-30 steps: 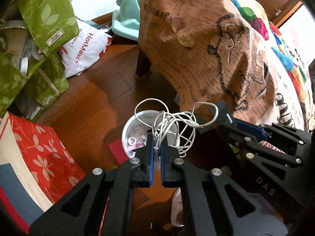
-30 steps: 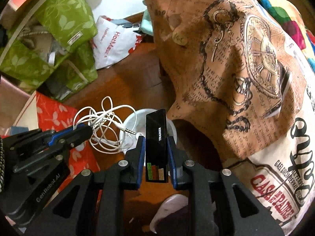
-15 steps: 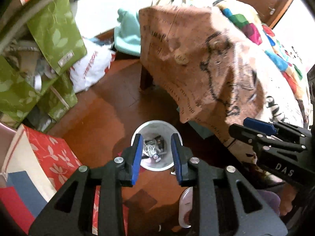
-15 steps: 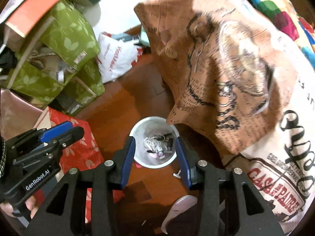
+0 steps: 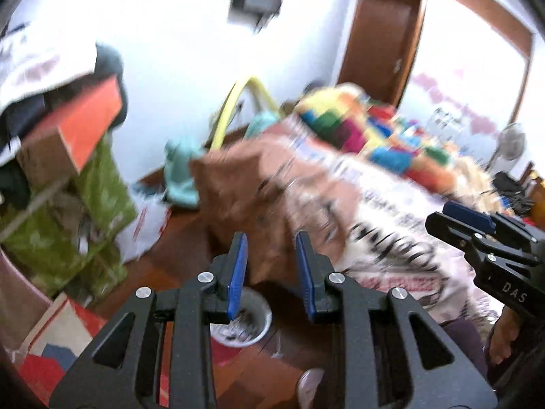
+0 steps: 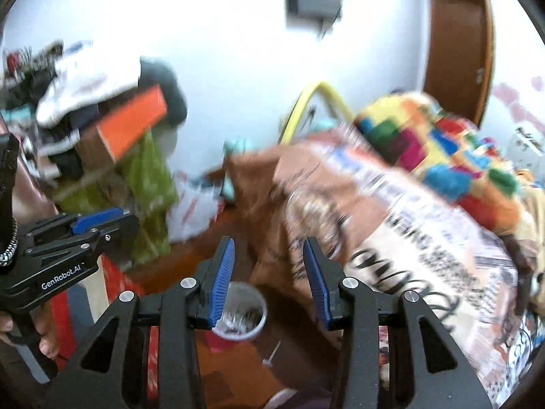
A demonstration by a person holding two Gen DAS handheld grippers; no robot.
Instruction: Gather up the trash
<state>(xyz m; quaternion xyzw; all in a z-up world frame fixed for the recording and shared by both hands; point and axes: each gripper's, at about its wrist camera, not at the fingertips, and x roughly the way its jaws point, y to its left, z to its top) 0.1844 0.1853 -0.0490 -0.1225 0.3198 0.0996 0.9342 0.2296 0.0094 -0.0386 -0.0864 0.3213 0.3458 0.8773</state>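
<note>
Pointing out over a cluttered room, both views are motion-blurred. Left gripper (image 5: 270,269) fills the bottom of its own view, blue-padded fingers (image 5: 237,269) spread apart w/ nothing between them. Right gripper (image 6: 269,277) looks the same in its view: fingers (image 6: 223,276) spread wide, nothing held.

White trash cup (image 5: 253,335) sits on the brown wood floor (image 5: 252,375), low in the frame, just below and behind the left gripper's tips. Small light and dark bits lie inside it; too blurred to tell what they are. Right view shows the cup (image 6: 250,320) between and below the right gripper's tips, partly hidden by the left pad.

Bed (image 5: 357,204) w/ a brown and cream printed cover rises just beyond the cup, taking up the centre and right. Multicoloured patchwork blanket (image 5: 357,133) lies on top, further back. Green leaf-print bags (image 5: 102,191) stand at left, w/ an orange box (image 5: 92,119) above them. Red flowered box (image 6: 115,289) sits on the floor at lower left, near the cup. White wall and a brown door (image 5: 381,30) are at the back.

Each gripper shows at the edge of the other's view, well apart, at about the same level.
</note>
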